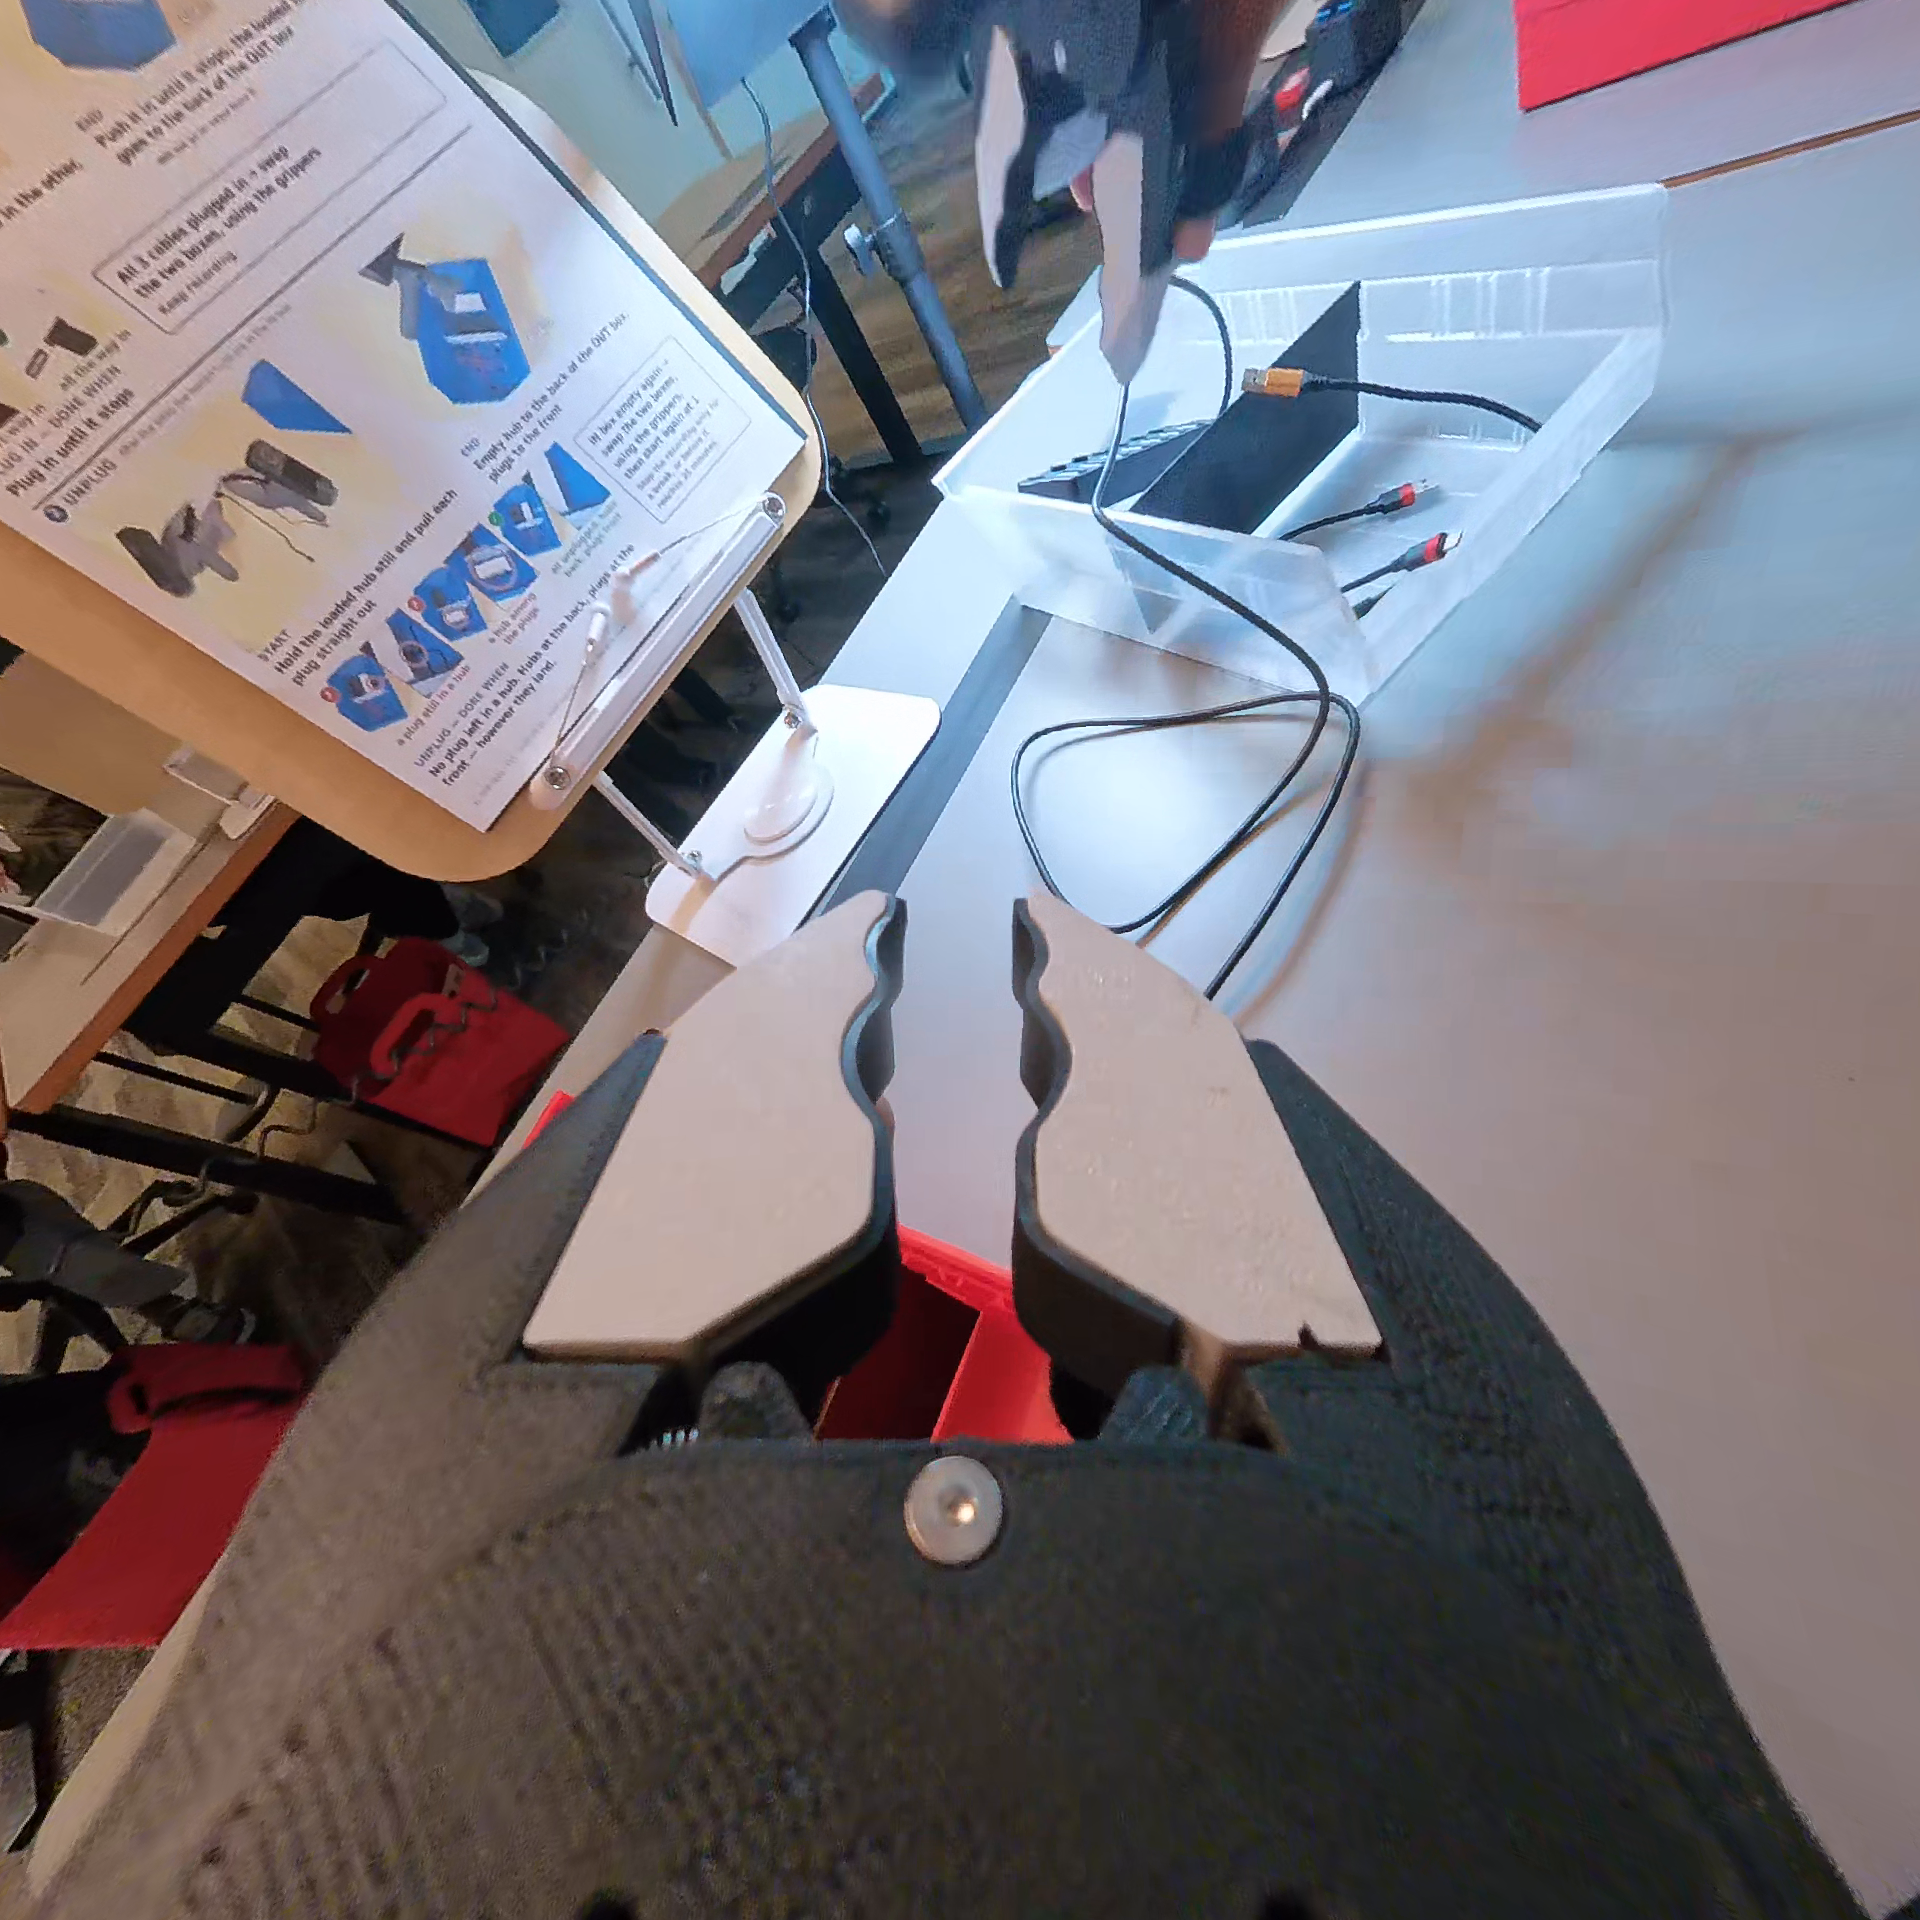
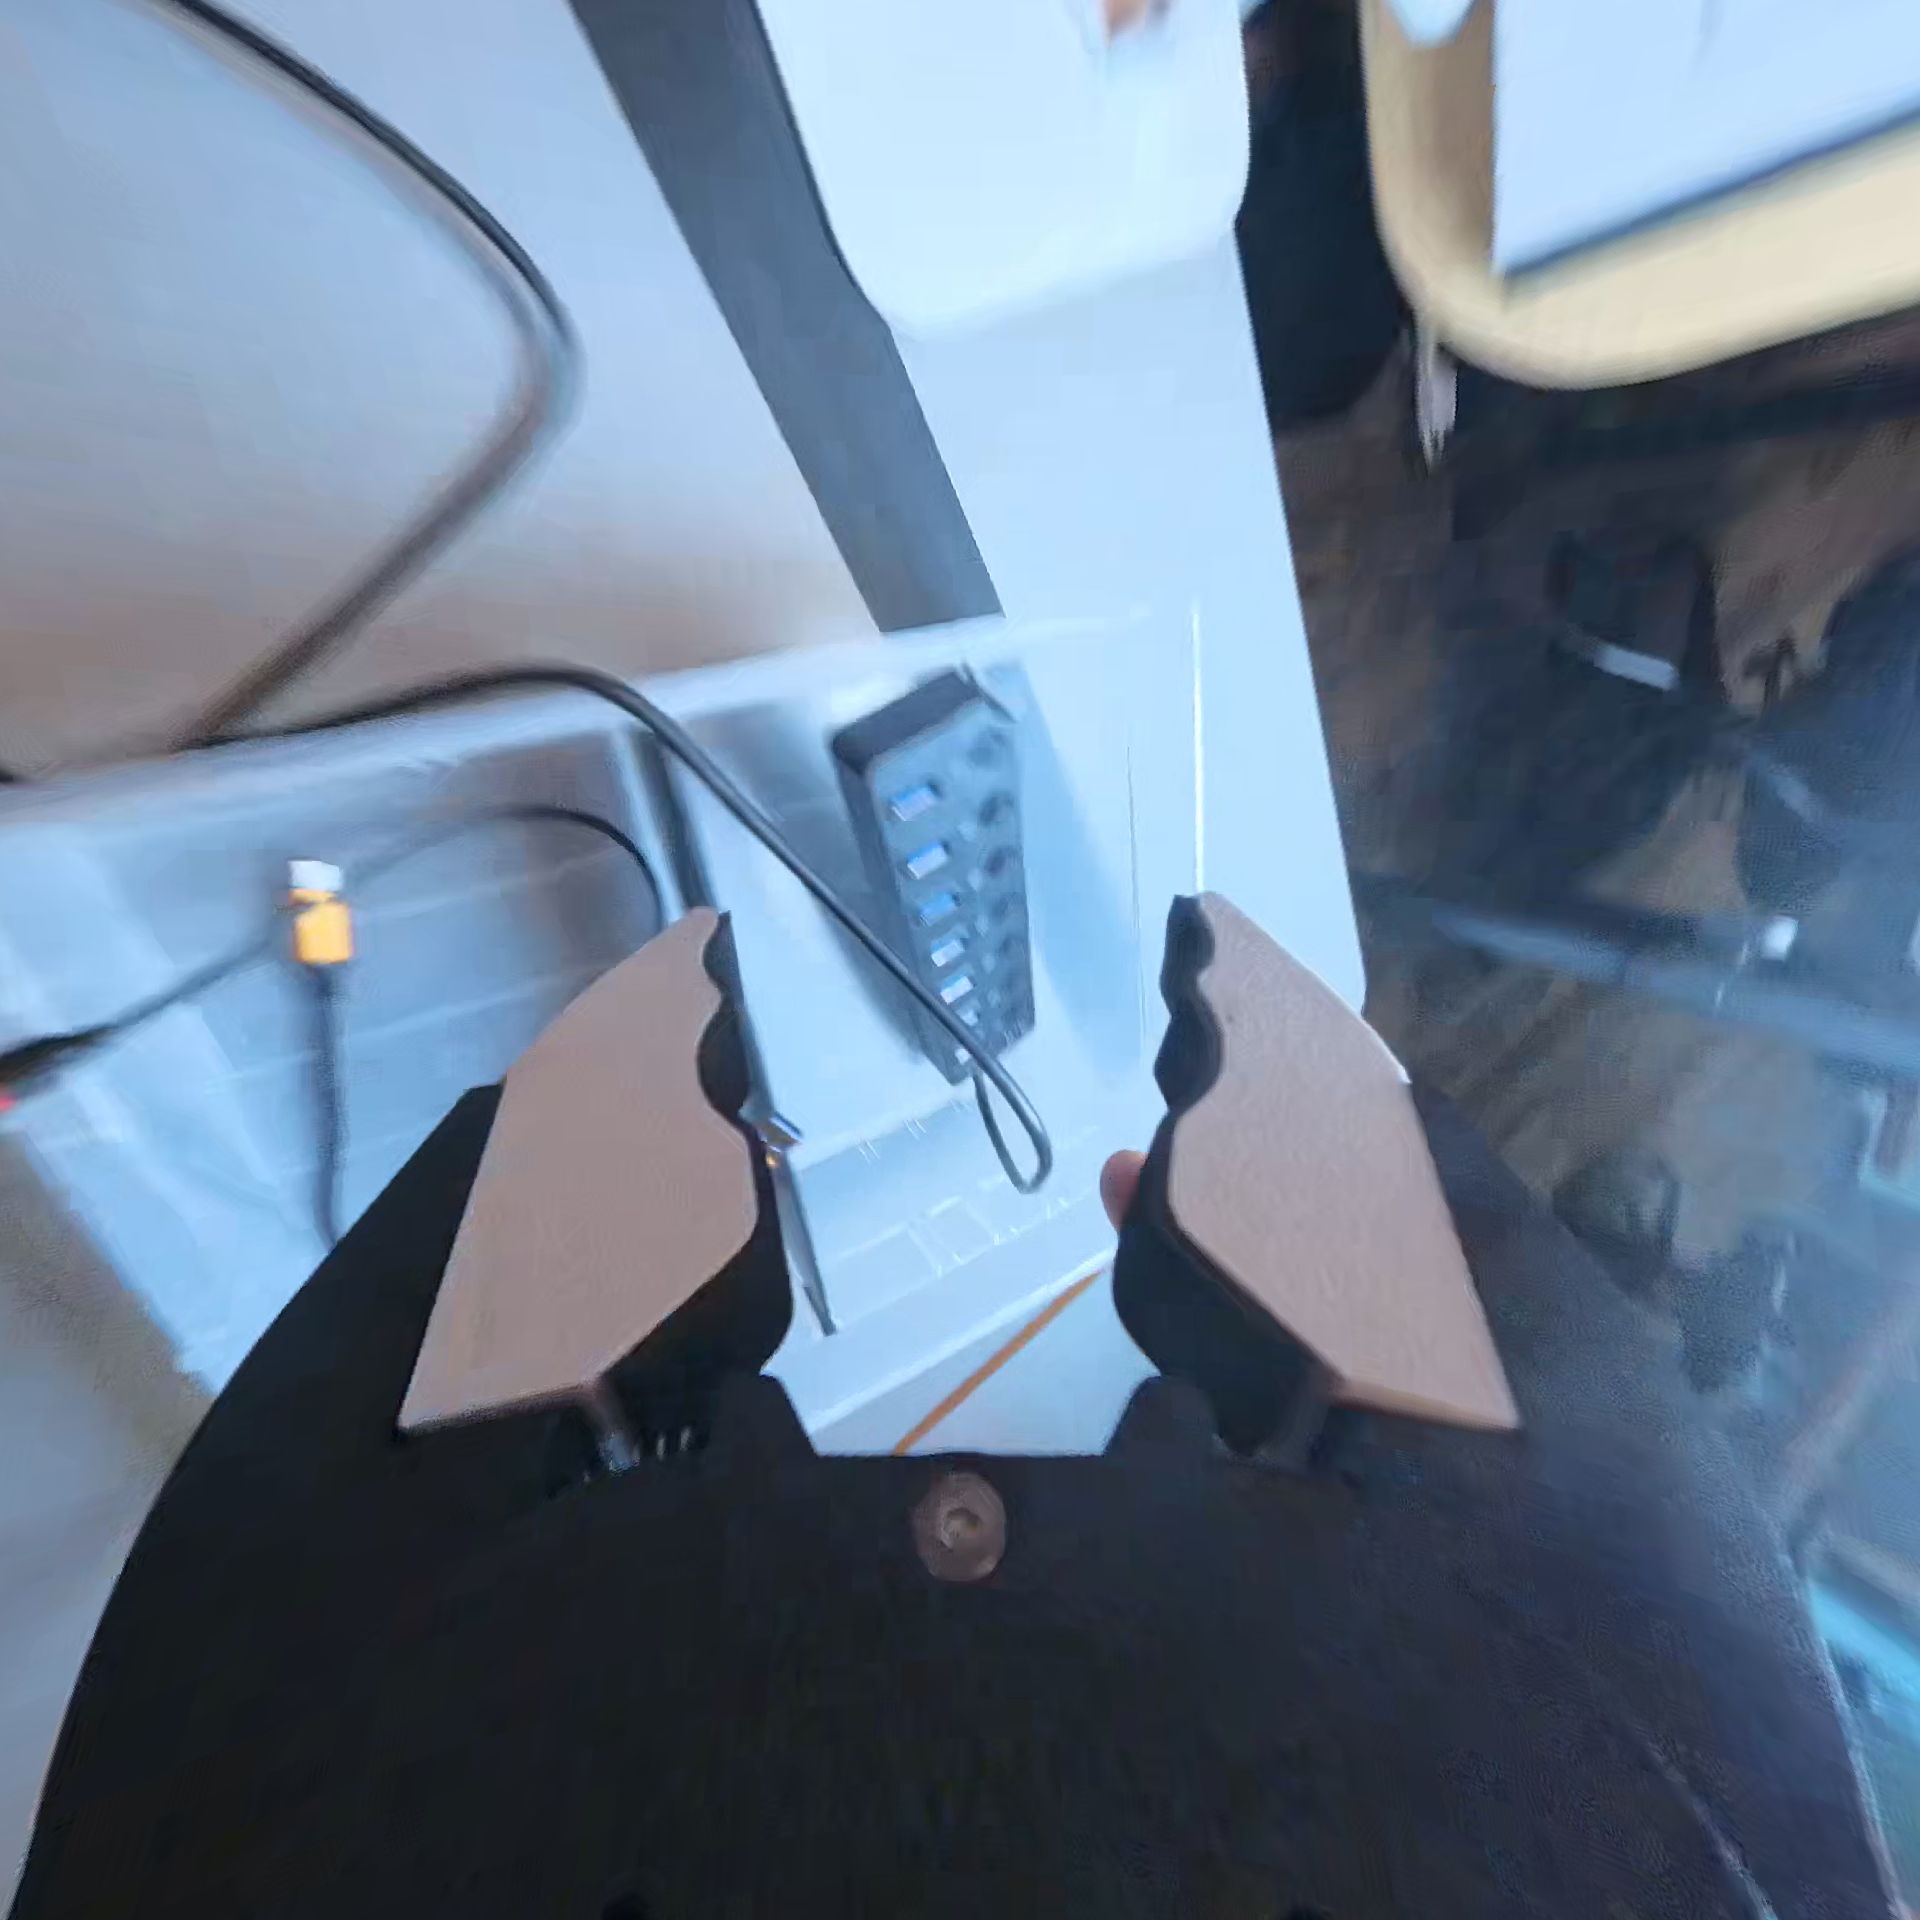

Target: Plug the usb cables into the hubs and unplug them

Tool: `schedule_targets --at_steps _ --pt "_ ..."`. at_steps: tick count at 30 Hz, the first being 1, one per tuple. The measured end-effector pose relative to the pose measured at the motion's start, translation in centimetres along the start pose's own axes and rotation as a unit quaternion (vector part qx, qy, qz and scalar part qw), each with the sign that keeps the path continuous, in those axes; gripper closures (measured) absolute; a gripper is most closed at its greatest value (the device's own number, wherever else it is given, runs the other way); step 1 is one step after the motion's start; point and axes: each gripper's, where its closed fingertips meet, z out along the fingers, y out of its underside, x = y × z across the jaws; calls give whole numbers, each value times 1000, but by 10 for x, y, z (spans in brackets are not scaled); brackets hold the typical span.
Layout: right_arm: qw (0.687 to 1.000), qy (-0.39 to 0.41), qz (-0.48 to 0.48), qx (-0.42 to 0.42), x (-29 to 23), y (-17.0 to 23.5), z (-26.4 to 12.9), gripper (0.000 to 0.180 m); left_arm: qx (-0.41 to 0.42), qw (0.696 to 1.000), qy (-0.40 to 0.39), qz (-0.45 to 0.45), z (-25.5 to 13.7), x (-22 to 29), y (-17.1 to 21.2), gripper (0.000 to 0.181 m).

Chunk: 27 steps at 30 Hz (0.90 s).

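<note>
— Grey bench (image 1: pixel 1558 1039), clear tray (image 1: pixel 1600 374), hub (image 2: pixel 940 883) lying inside. Where's the cable?

— Thin black cable (image 1: pixel 1226 623) dangles off my right tool (image 2: pixel 945 1013), spread; left tool (image 1: pixel 956 956) slightly apart, empty. Light, floppy; I'd pinch the stiff plug.

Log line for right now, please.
left gripper: jaws open, empty, above table edge | right gripper: jaws open, over clear tray | thin black cable draped out of tray | hub: ports look empty
</note>
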Motion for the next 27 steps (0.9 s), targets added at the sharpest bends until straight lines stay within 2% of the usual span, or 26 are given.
schedule_targets --at_steps 2,4,7,10,13,18,20,21,24,27 --pt "997 -45 -36 57 -40 -37 -26 108 -2 1000 3 2 1 2 0 161" --pt "988 -98 -96 65 -101 -60 -33 109 -4 1000 2 6 1 2 1 161" --pt "970 -157 -187 -5 -190 -68 -12 109 2 1000 7 4 0 3 -1 161" --pt "951 -179 -230 -103 -232 -60 28 110 4 1000 10 9 -2 7 -4 161" --pt "938 -172 -232 -189 -230 -47 57 112 8 1000 7 16 -8 8 -8 160" --pt "925 -209 -219 -228 -232 -37 64 137 20 1000 -5 7 -18 -2 -10 161" --pt "930 -200 -224 -210 -232 -41 65 166 21 1000 -7 3 -20 -5 -8 161" --pt "930 -204 -231 -201 -234 -41 62 172 22 1000 -8 2 -20 -6 -8 161" --pt "946 -206 -221 -120 -230 -59 41 174 22 1000 -12 -1 -21 -9 -6 161" --pt "971 -194 -141 11 -196 -86 -7 175 23 1000 -17 -6 -22 -12 -5 161"
